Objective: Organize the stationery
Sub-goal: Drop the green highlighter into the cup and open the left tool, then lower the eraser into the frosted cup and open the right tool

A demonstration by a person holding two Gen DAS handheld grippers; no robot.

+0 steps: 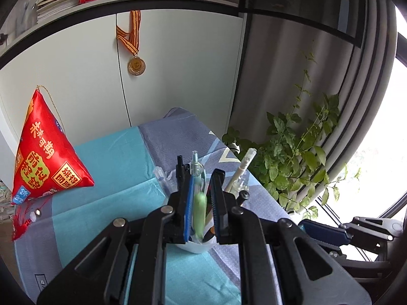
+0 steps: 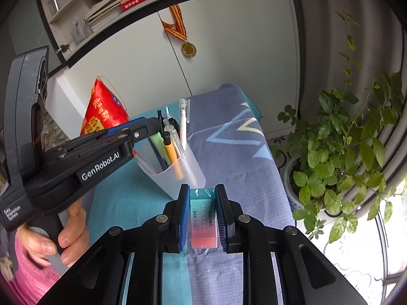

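The right hand-held gripper [image 2: 202,216] is clamped on the eraser [image 2: 204,219] just short of the pen cup [image 2: 178,167], where the left hand-held gripper [image 1: 201,203], clamped on a green pen [image 1: 199,212], seems to be slotting it in, with release likely next.

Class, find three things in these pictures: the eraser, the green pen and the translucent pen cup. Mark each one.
eraser [image 2: 204,218]: right wrist view, on its printed wrapper.
green pen [image 1: 199,209]: left wrist view, on its barrel.
pen cup [image 2: 189,171]: right wrist view, on its front wall.
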